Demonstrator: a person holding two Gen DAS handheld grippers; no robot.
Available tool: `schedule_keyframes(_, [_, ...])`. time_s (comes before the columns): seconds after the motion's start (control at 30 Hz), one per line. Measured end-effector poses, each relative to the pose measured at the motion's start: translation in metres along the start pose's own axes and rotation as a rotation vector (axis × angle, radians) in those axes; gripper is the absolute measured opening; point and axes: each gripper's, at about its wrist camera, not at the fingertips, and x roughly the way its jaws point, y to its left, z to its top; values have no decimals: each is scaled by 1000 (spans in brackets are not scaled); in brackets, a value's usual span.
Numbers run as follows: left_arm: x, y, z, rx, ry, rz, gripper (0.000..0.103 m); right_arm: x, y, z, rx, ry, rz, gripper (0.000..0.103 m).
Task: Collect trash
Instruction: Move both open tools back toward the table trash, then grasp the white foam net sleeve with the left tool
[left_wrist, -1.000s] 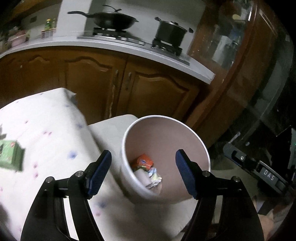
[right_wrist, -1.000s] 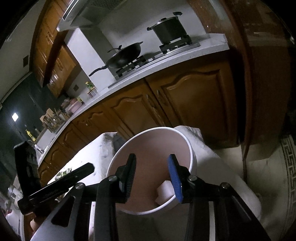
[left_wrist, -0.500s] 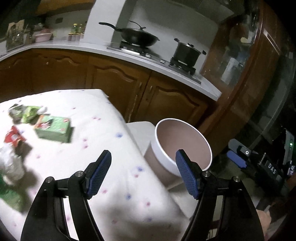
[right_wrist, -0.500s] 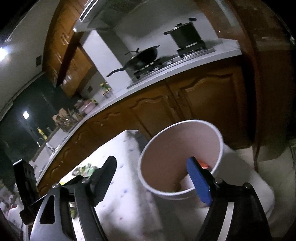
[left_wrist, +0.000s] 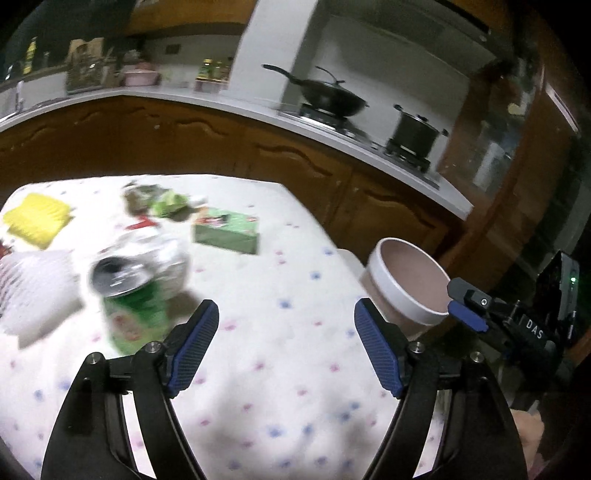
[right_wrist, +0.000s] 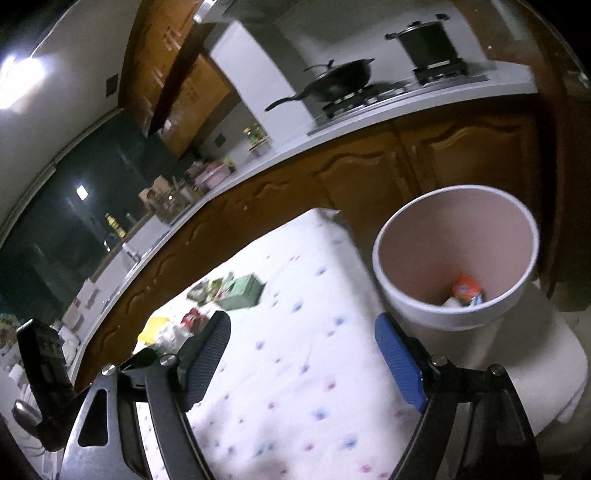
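Observation:
My left gripper (left_wrist: 286, 347) is open and empty above the table's white dotted cloth (left_wrist: 295, 387). Trash lies on the cloth ahead and left: a green can (left_wrist: 131, 306), a crumpled clear bottle (left_wrist: 155, 254), a green box (left_wrist: 226, 230), a yellow packet (left_wrist: 37, 218), green wrappers (left_wrist: 159, 201). A white bin (left_wrist: 406, 291) stands off the table's right edge. My right gripper (right_wrist: 303, 354) is open and empty beside the bin (right_wrist: 456, 266), which holds an orange wrapper (right_wrist: 466, 290). The green box (right_wrist: 242, 291) shows there too.
Wooden cabinets (left_wrist: 295, 166) and a counter with a wok (left_wrist: 328, 98) and a pot (left_wrist: 415, 131) run behind the table. The other gripper's body (left_wrist: 517, 328) sits at the right of the left wrist view. A white crumpled item (left_wrist: 33, 291) lies at far left.
Both grippers pulled back from over the bin and swung left toward the table. The right gripper opened wide. The trash on the cloth came into view.

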Motion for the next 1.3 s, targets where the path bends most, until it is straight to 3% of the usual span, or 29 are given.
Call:
schedule_keyframes(0.4, [-36, 73, -23, -94, -12, 122, 78, 24, 43, -30, -46, 77, 66, 83])
schedule_keyframes(0.9, [-69, 164, -22, -257, -64, 288, 78, 56, 99, -34, -137, 113, 138, 83])
schedule_keyframes(1.3, [-62, 200, -13, -262, -34, 342, 78, 95, 137, -36, -186, 175, 191, 83])
